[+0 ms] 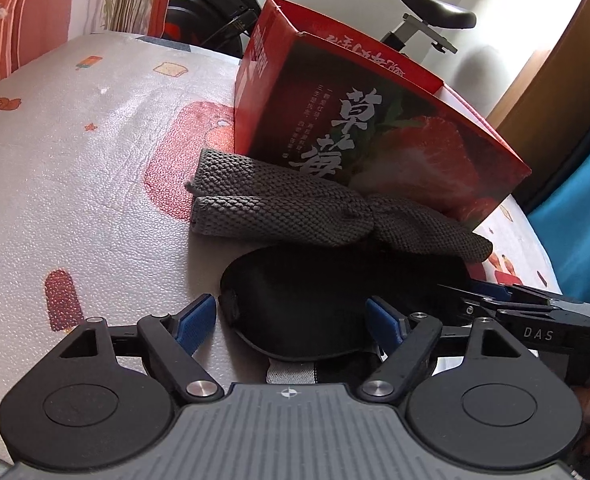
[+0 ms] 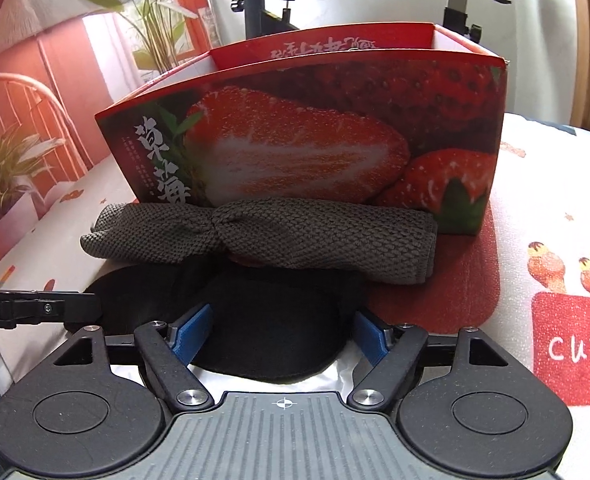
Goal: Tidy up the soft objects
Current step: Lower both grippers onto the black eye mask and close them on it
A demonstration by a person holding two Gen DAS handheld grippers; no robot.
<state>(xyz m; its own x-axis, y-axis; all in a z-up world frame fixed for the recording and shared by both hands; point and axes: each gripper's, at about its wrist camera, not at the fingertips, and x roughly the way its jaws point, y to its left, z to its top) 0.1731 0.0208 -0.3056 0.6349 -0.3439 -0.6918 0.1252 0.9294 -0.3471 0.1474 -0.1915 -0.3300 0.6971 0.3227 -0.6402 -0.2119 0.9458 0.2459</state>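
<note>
Left gripper (image 1: pixel 293 320) and right gripper (image 2: pixel 282 330): both wide, straddling black eye mask (image 2: pixel 271 336); grey knitted cloth (image 2: pixel 279 236) mid-frame against strawberry box (image 2: pixel 315 128).

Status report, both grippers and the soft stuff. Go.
Left gripper open, right gripper open, both straddling the black eye mask. Gray cloth lies between mask and strawberry box. Nothing gripped.
</note>
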